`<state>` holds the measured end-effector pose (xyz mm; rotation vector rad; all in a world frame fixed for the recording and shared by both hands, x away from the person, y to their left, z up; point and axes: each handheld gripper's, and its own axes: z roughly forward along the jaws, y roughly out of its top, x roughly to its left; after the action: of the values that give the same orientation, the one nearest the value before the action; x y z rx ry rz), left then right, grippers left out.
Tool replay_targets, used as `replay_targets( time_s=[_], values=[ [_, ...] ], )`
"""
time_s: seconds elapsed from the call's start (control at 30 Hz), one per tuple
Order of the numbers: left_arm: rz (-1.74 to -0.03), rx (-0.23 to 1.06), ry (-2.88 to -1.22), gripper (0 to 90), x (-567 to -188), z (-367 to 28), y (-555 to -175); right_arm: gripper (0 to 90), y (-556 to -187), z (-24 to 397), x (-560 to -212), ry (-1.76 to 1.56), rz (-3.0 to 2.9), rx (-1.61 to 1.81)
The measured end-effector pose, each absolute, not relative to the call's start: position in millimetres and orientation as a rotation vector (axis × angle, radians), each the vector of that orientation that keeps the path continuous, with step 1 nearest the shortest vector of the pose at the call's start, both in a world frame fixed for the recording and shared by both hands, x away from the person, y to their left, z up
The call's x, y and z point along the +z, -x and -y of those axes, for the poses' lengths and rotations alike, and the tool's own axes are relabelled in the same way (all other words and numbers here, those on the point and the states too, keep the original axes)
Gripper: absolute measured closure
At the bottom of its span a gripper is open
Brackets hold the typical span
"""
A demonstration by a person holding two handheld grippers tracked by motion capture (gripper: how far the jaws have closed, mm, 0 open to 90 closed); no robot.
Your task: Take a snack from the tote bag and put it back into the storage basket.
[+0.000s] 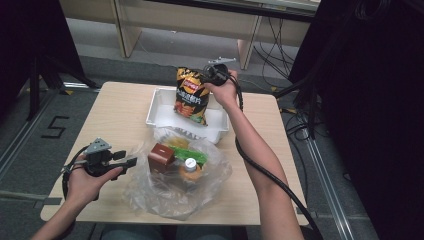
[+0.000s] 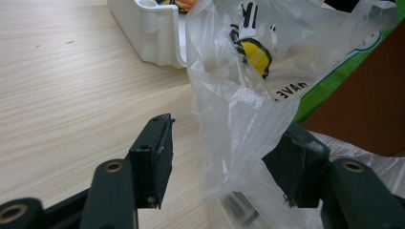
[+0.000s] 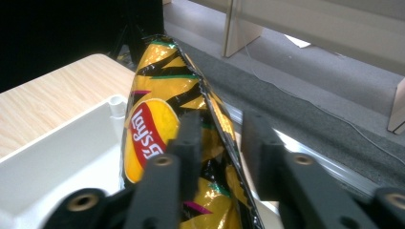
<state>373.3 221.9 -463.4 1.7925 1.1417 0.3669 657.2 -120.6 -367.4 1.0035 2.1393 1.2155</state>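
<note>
A: The chip bag (image 1: pixel 191 96) first. What is it like?

B: Crinkly foil, yellow and orange with black zigzags and a red round logo. It stands upright in the white tray (image 1: pixel 161 106) at the far edge of the bench (image 1: pixel 117 112), its lower end in the tray, its crimped top above the rim.

A: Do the right tongs (image 3: pixel 216 138) have it?

B: The bag's side seam runs between their black jaws. The jaws are part open, and in the right gripper view there is a gap at the right one, so they are not pressing it. The bag's bottom is cut off there.

A: And nearer the front edge?

B: A clear, wrinkled plastic bag (image 1: pixel 175 185) lies just in front of the tray, its mouth open. Inside are a brown box (image 1: pixel 161 156), a green packet (image 1: pixel 192 157) and a bottle with a white cap (image 1: pixel 190 165); the film blurs them.

A: The left tongs (image 2: pixel 229 152)?

B: Half open at the bag's left side. A fold of the film hangs between the pads, draped against the right one and clear of the left, so it is not pinched. The print on the bag reads backwards and is partly hidden.
</note>
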Motion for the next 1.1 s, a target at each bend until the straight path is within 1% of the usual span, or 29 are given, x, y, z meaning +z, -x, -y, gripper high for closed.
replay_targets(
  time_s=[0.1,0.13,0.2,0.27,0.3,0.4,0.43,0.47,0.77,0.83,0.9,1.1],
  values=[
    [-1.151,0.362,-1.787,43.1,-464,-222,-373,61.7,-657,120,-367,-1.026,-2.147,1.219],
    [-1.151,0.362,-1.787,43.2,-464,-222,-373,61.7,-657,120,-367,-1.026,-2.147,1.219],
    [-1.155,0.362,-1.784,43.2,-464,-221,-373,56.3,-656,120,-366,-1.048,-2.137,1.226],
    [-1.146,0.364,-1.789,43.2,-463,-222,-373,54.9,-655,120,-365,-1.068,-2.140,1.237],
    [-1.142,0.366,-1.790,43.2,-463,-222,-373,51.5,-656,121,-365,-1.071,-2.124,1.247],
    [-1.148,0.361,-1.785,43.2,-463,-221,-373,49.2,-655,123,-365,-1.082,-2.122,1.257],
    [-1.153,0.362,-1.784,43.2,-463,-221,-373,46.3,-654,126,-365,-1.110,-2.121,1.263],
    [-1.146,0.364,-1.788,43.2,-463,-221,-373,45.5,-654,128,-364,-1.111,-2.122,1.264],
    [-1.145,0.363,-1.783,43.2,-462,-221,-373,42.0,-643,144,-363,-1.224,-2.052,1.351],
    [-1.148,0.358,-1.780,43.2,-462,-221,-373,40.4,-634,152,-365,-1.333,-2.017,1.360],
    [-1.146,0.359,-1.784,43.1,-462,-222,-372,41.9,-631,158,-367,-1.329,-2.023,1.381],
    [-1.142,0.375,-1.786,43.1,-461,-222,-373,43.6,-621,159,-373,-1.345,-2.061,1.410]
  ],
)
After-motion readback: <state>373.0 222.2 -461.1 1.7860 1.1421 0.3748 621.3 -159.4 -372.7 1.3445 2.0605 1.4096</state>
